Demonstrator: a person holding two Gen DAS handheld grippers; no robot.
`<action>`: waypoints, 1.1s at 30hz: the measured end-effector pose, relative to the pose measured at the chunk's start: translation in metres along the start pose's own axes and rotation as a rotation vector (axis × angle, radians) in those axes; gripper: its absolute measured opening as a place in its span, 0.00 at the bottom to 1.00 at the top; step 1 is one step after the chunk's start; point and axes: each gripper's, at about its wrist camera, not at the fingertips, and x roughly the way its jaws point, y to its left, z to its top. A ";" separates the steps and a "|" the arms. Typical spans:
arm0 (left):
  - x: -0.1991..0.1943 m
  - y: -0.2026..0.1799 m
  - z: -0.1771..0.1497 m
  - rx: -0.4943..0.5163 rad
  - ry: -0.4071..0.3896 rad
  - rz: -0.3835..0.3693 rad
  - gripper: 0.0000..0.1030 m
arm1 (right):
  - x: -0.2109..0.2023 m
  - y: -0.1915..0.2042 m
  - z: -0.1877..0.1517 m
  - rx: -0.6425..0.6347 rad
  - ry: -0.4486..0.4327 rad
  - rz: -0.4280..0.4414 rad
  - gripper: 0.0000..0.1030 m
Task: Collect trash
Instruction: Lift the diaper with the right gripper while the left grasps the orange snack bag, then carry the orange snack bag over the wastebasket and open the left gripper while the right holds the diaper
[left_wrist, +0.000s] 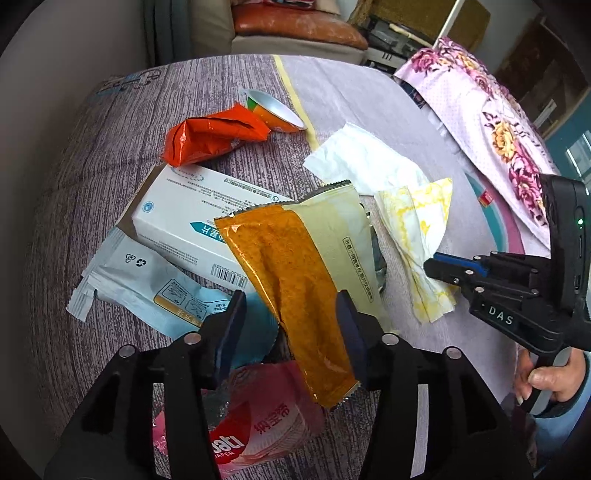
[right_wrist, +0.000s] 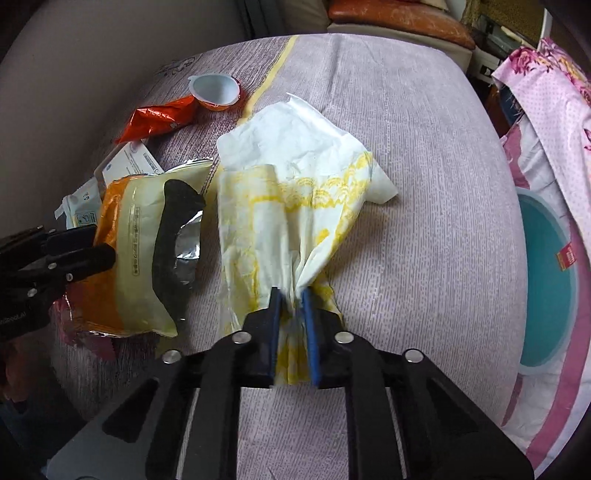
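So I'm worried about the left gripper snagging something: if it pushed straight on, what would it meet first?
Probably the orange-and-cream snack wrapper, which lies between the left gripper's open jaws; depth is unclear, so the pink wafer packet beneath is close behind.

The orange-and-cream wrapper (left_wrist: 295, 280) hangs tilted between the pads of my left tool (left_wrist: 291, 325), above a pink wafer packet (left_wrist: 258, 428). My right tool (right_wrist: 291, 314) pinches the bunched end of a white napkin with yellow print (right_wrist: 291, 206), which fans out over the bed cover. Farther back lie a crumpled red-orange bag (left_wrist: 210, 138), an empty cup (left_wrist: 275, 110) on its side, a white carton (left_wrist: 192, 218) and a pale blue wipes pack (left_wrist: 147, 284).
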 end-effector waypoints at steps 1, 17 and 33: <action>0.002 -0.003 0.000 0.004 0.003 0.004 0.58 | -0.004 -0.003 -0.002 0.012 -0.008 0.010 0.08; 0.026 -0.059 0.005 0.033 0.084 -0.063 0.73 | -0.066 -0.071 -0.020 0.198 -0.125 0.097 0.08; 0.048 -0.099 0.001 0.077 0.054 0.054 0.50 | -0.086 -0.104 -0.035 0.270 -0.171 0.113 0.08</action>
